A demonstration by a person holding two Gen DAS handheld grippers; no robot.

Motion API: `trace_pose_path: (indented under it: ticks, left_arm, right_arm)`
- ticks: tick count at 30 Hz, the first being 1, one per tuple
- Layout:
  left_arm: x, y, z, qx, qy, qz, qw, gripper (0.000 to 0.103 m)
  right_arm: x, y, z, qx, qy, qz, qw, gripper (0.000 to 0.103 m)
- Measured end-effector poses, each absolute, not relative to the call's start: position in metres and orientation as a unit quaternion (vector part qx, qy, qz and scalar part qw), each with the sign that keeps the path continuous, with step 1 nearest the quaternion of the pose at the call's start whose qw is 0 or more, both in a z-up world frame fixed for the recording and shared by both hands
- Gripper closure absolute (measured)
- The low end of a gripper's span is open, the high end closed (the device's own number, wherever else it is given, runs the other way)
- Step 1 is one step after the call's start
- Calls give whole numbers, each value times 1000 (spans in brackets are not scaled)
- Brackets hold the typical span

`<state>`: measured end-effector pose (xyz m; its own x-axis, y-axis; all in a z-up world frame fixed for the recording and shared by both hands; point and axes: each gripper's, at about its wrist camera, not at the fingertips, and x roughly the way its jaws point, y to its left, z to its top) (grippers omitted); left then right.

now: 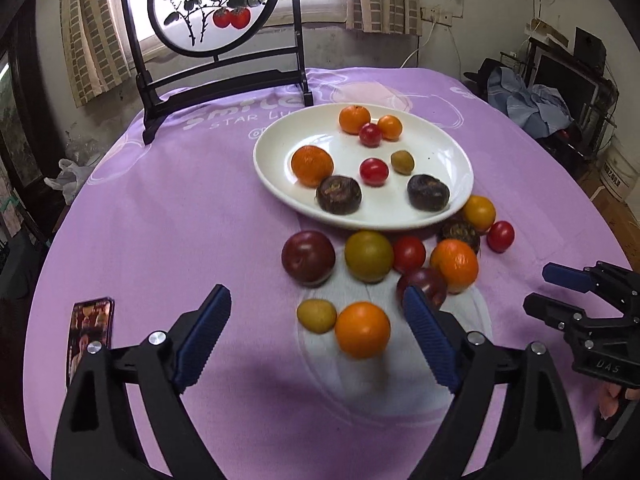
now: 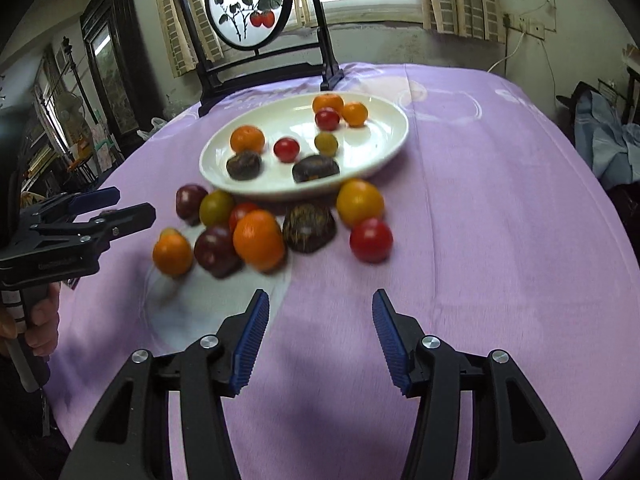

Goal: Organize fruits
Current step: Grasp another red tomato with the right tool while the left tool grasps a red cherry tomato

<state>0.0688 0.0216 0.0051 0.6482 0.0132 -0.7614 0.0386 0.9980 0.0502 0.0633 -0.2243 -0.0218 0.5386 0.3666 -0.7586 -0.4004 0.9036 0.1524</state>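
Nearest the left wrist camera, the left gripper (image 1: 316, 312) hangs low over the purple tablecloth (image 1: 160, 220) with its blue-padded jaws spread wide and nothing between them; an orange fruit (image 1: 362, 330) and a small olive-yellow fruit (image 1: 317, 315) lie on the cloth just ahead, roughly within the span of the opening. The right gripper (image 2: 320, 312) is likewise wide open and empty, hovering over bare cloth with a red tomato (image 2: 371, 239) the closest fruit in front of it. The white plate (image 1: 280, 184) sits mid-table and already carries eight pieces: three orange fruits, two red tomatoes, one small olive one and two dark, wrinkled ones. Against its near rim a loose cluster is left on the cloth: a dark red plum (image 1: 308, 257), a greenish-yellow fruit (image 1: 369, 256), another red tomato, a second plum partly hidden behind the left gripper's finger, a larger orange fruit (image 1: 455, 266), a dark wrinkled fruit, a yellow-orange one and a small tomato out at the right edge. If the aim is to gather everything onto the plate, the job looks a little under half done, with about ten pieces outstanding. A framed persimmon screen (image 1: 208, 4) stands behind the plate, and a phone (image 1: 90, 332) lies at the left.
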Motion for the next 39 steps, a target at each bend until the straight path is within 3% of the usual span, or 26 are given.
trace_pose_path:
  ticks: [20, 26, 29, 39]
  left_arm:
    - [55, 23, -31, 8, 465, -30, 885, 17]
    - [59, 20, -36, 7, 473, -34, 881, 17]
    - [61, 18, -37, 10, 476, -33, 879, 17]
    - [65, 18, -41, -6, 487, -34, 873, 19]
  right_arm:
    - [109, -222, -34, -54, 448, 145, 881, 51]
    - [131, -209, -41, -64, 454, 145, 877, 59]
    - [138, -206, -42, -64, 452, 137, 879, 72]
    - [112, -219, -31, -41, 444, 151, 882, 72]
